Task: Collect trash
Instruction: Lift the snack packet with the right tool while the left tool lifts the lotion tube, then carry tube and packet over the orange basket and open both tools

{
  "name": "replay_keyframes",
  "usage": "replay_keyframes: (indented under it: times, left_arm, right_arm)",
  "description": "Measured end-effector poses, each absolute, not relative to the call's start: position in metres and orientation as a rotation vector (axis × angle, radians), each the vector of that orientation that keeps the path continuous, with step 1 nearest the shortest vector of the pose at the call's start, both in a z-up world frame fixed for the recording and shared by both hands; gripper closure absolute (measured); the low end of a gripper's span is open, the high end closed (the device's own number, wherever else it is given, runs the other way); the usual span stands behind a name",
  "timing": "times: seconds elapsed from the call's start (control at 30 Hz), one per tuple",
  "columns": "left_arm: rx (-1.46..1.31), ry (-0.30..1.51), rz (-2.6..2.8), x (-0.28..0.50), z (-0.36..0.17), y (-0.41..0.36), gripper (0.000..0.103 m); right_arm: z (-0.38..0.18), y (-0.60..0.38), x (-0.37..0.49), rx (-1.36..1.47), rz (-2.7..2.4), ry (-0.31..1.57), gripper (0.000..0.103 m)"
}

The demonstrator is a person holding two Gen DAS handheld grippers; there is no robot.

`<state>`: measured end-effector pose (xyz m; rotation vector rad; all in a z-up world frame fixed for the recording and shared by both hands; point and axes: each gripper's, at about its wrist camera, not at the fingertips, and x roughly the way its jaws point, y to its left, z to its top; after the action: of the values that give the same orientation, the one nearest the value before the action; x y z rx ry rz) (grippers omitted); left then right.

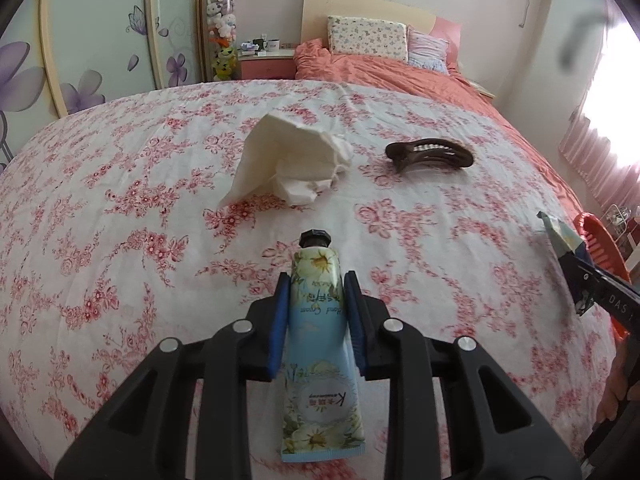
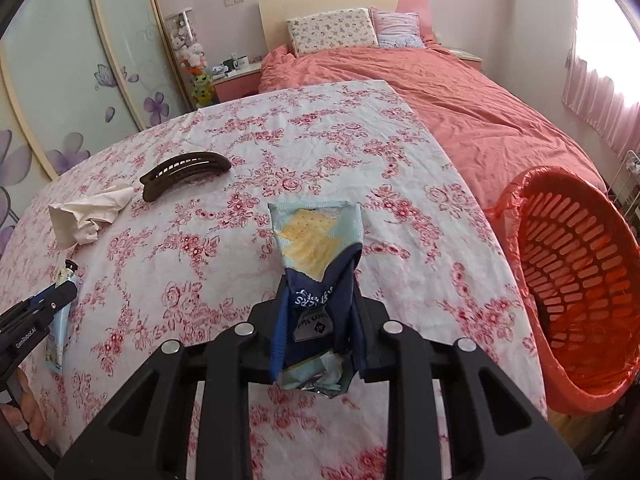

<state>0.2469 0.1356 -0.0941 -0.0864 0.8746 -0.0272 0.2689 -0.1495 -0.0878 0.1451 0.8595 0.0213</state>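
The right tongs (image 2: 318, 312) clench a cracker wrapper (image 2: 316, 256) that points straight ahead, over the floral sheet (image 2: 240, 152) near its right edge. Just right of them, past that edge, stands the red basket (image 2: 576, 280); its base is cut off. The left tongs (image 1: 316, 308) grip a tube (image 1: 316, 340), cap (image 1: 316, 238) forward, lying along the fingers. Ahead of them lie a tissue (image 1: 296, 160) and a hair clip (image 1: 430, 154), with bare sheet between.
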Motion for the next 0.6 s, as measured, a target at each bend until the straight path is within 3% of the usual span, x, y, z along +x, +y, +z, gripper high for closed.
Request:
replay_keyframes:
  times: [0.6]
  left_arm:
    - [-0.037, 0.768, -0.23, 0.227, -0.03, 0.043, 0.076]
  right_arm:
    - [-0.023, -0.197, 0.228, 0.288, 0.038, 0.674, 0.079]
